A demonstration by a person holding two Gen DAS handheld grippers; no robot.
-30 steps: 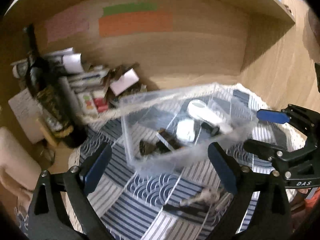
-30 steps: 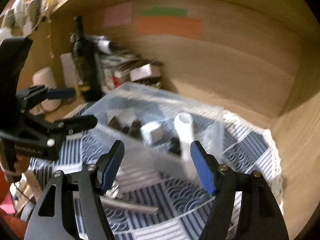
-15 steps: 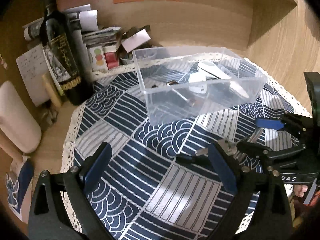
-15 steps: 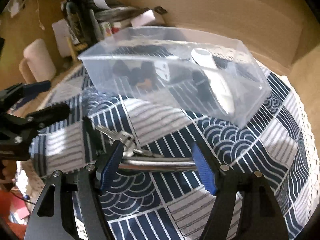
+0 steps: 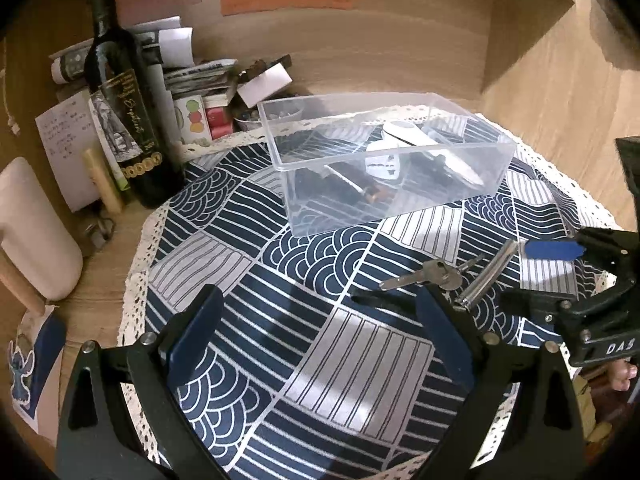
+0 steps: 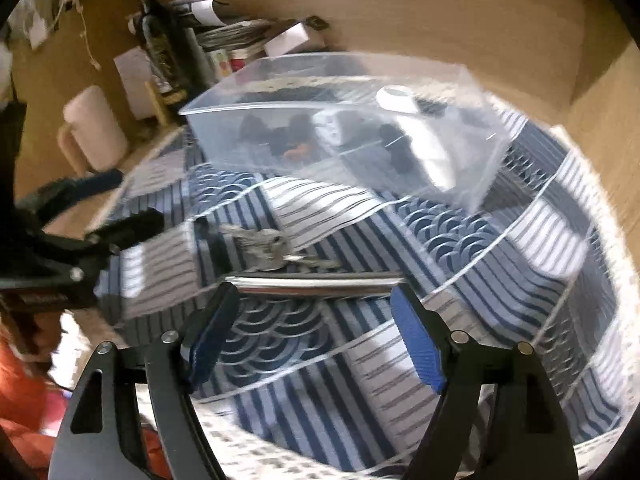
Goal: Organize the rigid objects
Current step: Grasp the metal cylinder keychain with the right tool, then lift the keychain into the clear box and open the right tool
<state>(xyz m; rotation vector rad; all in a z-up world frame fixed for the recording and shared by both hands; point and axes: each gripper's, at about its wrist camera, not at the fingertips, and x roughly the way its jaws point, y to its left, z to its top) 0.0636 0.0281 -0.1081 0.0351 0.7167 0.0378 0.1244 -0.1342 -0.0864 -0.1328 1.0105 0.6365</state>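
Silver keys (image 5: 426, 276) and a chrome rod (image 5: 486, 278) lying on the patterned cloth (image 5: 248, 216) before the clear bin (image 5: 384, 200), right gripper (image 6: 310, 316) spread wide just behind the rod, left gripper (image 5: 316, 320) gaping, holding nothing, wine bottle (image 5: 124, 112) standing beyond.

Warm dim light, right view motion-blurred
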